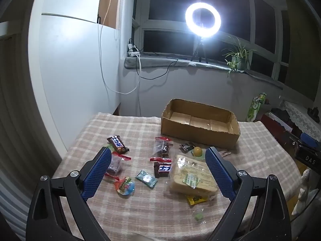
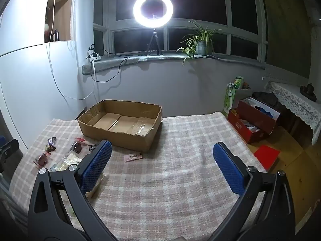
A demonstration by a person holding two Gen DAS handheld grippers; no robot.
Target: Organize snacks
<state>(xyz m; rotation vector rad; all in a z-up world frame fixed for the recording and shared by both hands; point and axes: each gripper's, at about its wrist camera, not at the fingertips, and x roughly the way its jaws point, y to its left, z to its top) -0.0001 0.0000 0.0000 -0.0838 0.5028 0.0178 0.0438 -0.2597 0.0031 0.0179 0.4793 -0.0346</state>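
Observation:
An empty open cardboard box (image 1: 200, 129) stands at the back of the checked tablecloth; it also shows in the right wrist view (image 2: 120, 138). In front of it lie loose snacks: two chocolate bars (image 1: 118, 145) (image 1: 163, 169), a bagged bread slice (image 1: 190, 175), clear bags of dark sweets (image 1: 163, 147), a teal packet (image 1: 146, 178), a round colourful packet (image 1: 124, 186), a yellow packet (image 1: 195, 199). My left gripper (image 1: 157, 170) is open and empty above them. My right gripper (image 2: 162, 164) is open and empty over bare cloth, with a pink wrapper (image 2: 132, 157) ahead of it.
A ring light on a tripod (image 2: 153, 10) and a potted plant (image 2: 200, 44) stand on the windowsill behind. To the right of the table are a red box (image 2: 254, 122) and a green carton (image 2: 230, 98) on the floor. A white wall panel is on the left.

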